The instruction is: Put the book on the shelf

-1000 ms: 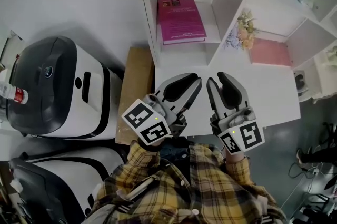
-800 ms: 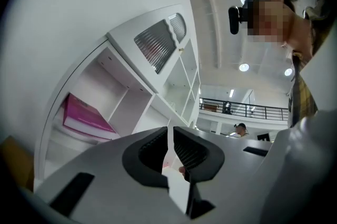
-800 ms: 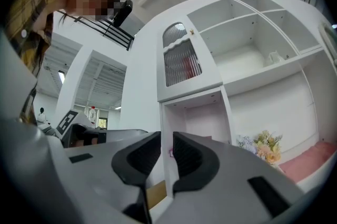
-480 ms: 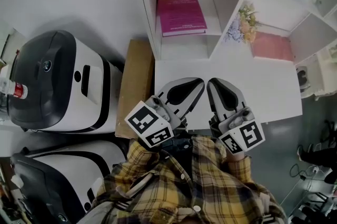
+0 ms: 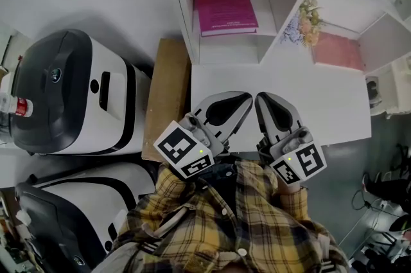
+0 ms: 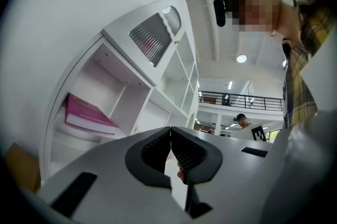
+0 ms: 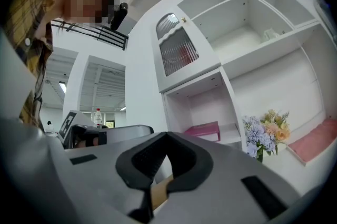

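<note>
We read both grippers as closed and empty. The left gripper (image 5: 239, 103) and the right gripper (image 5: 264, 101) have their jaws together with nothing between the pads. Both hang over the near edge of the white bench (image 5: 334, 111), close to the body and just beside each other.

The book (image 5: 226, 5) lies flat on a board inside the left compartment of the shelf (image 5: 186, 21), well apart from both grippers. We judge the placement complete.

Hazards from this position:
- Forward sweep. If we move a closed gripper toward the compartment, its tip could push the book askew or deeper in.
- Sideways swing to the right. The flowers (image 5: 308, 21) stand in the next compartment, and a careless pass could topple them.
- Gripper contact. The two tips sit near each other, so a small inward motion would knock them together.
- Regrasp. Closed jaws cannot take the book, so we would open them first.
</note>
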